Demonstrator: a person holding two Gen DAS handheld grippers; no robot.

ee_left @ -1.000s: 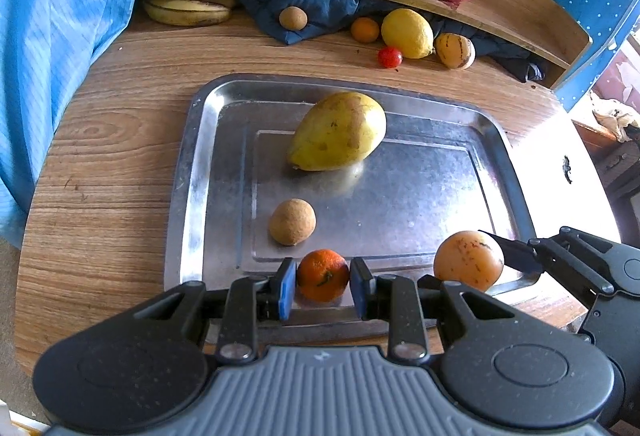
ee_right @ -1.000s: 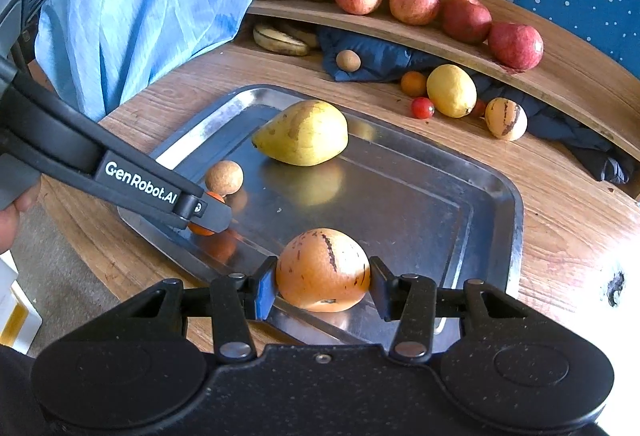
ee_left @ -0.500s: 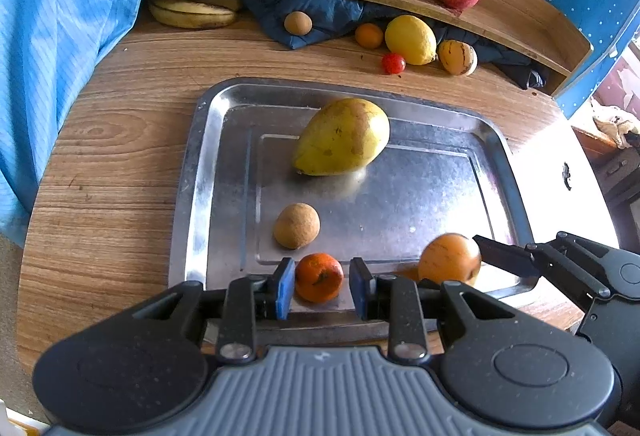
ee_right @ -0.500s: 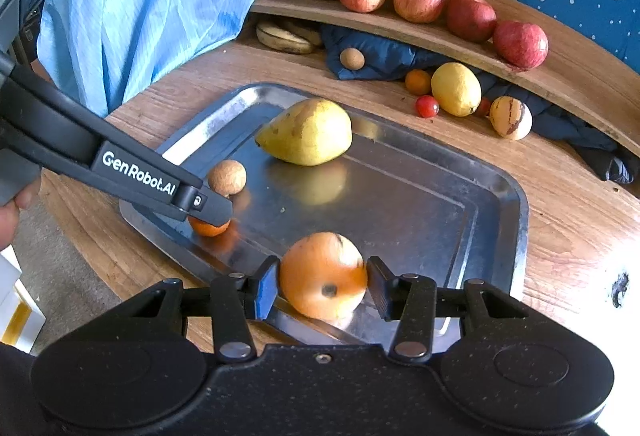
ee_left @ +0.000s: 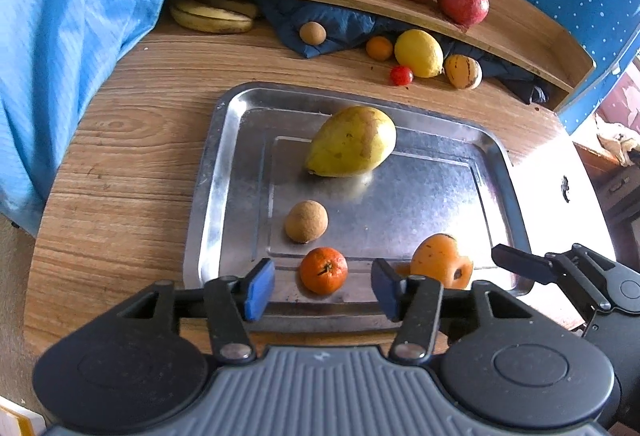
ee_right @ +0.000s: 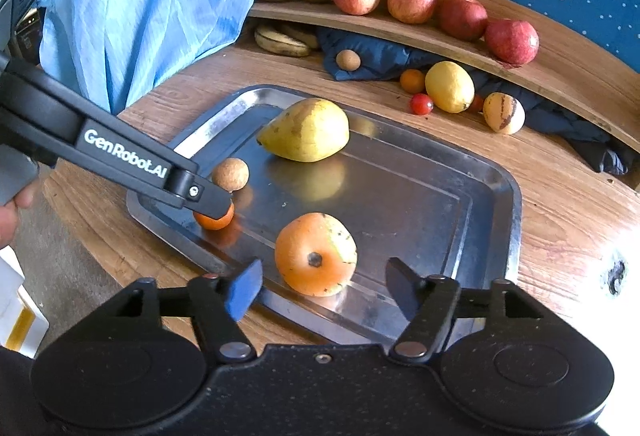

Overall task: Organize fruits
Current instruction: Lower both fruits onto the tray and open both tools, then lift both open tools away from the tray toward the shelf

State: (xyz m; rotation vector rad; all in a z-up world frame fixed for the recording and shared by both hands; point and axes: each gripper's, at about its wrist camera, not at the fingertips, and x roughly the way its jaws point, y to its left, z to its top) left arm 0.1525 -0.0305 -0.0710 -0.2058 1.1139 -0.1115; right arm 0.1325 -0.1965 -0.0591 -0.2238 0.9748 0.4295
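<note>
The left gripper (ee_left: 322,288) has its fingers spread apart around a small tangerine (ee_left: 323,270) without touching it. The right gripper (ee_right: 322,286) likewise stands wide, an orange fruit (ee_right: 315,254) lying loose between its fingers. Both fruits rest near the front edge of the steel tray (ee_left: 448,195), with a brown ball-shaped fruit (ee_left: 306,221) and a yellow pear (ee_left: 352,141) further in, on the wooden worktop (ee_left: 120,155).

Metal tray (ee_left: 208,171), frame centre: yellow pear (ee_left: 352,141) on its side, brown ball fruit (ee_left: 306,221), tangerine (ee_left: 323,270), orange persimmon-like fruit (ee_left: 440,260) at near edge.
</note>
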